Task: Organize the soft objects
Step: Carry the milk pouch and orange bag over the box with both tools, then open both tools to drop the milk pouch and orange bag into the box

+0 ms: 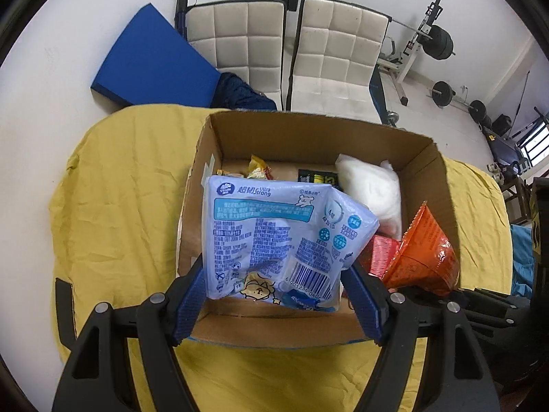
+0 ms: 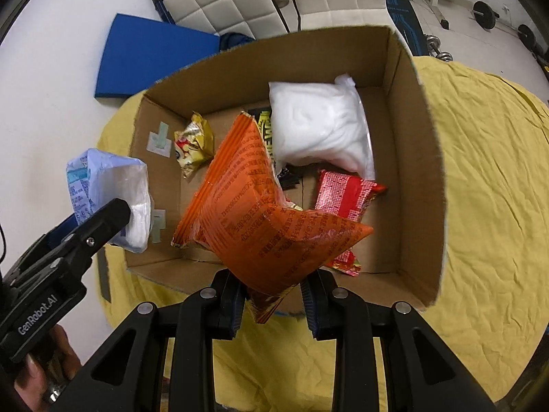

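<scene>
My left gripper [image 1: 274, 274] is shut on a light blue tissue pack [image 1: 274, 233] and holds it over the near left part of an open cardboard box [image 1: 308, 130]. My right gripper [image 2: 272, 292] is shut on an orange snack bag [image 2: 260, 206] over the box's [image 2: 422, 137] near edge. The tissue pack [image 2: 103, 192] and left gripper [image 2: 103, 219] show at the left of the right wrist view. Inside the box lie a white soft bag [image 2: 319, 134], a red packet [image 2: 343, 195], a yellow snack pack [image 2: 194, 144] and a dark packet [image 2: 264, 120].
The box stands on a round table with a wrinkled yellow cloth [image 1: 120, 206]. Behind it are two white padded chairs [image 1: 284, 44], a blue foam pad [image 1: 151, 58] and weight equipment [image 1: 435, 44] on the floor.
</scene>
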`<action>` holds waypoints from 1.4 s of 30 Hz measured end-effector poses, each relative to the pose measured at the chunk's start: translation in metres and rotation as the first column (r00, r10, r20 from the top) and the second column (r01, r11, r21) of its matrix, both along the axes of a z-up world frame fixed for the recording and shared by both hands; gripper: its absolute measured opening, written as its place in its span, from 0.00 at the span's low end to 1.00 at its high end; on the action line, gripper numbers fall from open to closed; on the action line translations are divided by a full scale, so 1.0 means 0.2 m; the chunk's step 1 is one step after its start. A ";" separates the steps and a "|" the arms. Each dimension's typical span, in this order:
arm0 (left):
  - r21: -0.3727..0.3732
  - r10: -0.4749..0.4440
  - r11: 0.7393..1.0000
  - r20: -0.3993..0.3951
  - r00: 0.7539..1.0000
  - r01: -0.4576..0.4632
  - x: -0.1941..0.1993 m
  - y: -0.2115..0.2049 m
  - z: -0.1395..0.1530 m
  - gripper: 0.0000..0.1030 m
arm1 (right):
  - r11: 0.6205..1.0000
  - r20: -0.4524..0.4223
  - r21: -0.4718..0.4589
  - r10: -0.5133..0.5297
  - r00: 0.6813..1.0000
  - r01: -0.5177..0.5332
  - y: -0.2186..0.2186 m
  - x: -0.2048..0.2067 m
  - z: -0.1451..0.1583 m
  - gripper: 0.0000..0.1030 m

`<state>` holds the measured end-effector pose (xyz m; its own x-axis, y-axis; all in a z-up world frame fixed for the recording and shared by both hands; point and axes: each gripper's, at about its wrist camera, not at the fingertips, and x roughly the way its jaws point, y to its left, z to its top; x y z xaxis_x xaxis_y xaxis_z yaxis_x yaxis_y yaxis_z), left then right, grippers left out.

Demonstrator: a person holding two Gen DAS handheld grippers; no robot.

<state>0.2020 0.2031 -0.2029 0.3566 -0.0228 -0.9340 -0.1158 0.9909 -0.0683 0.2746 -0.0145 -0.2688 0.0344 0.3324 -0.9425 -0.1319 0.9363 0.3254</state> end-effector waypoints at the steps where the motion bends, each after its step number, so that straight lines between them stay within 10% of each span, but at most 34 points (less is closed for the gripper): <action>1: -0.002 -0.002 1.000 -0.006 1.000 0.002 0.01 0.02 -0.01 0.72 | 1.000 -0.006 -0.009 0.000 1.000 0.000 0.01 0.01 -0.03 0.30; 22: -0.157 -0.035 0.988 -0.254 0.967 -0.005 0.21 0.09 -0.48 0.73 | 0.994 -0.148 -0.047 0.087 0.985 -0.095 0.21 0.07 -0.52 0.30; 42: -0.139 -0.009 0.990 -0.310 0.951 -0.036 0.21 0.06 -0.57 0.76 | 0.980 -0.155 -0.110 0.146 0.977 -0.163 0.27 0.11 -0.56 0.46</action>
<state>0.2446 0.2144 -0.3165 0.0520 -0.1596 -0.9858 -0.1672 0.9718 -0.1661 0.2965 0.0394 -0.3803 -0.1493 0.2061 -0.9671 -0.2376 0.9419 0.2374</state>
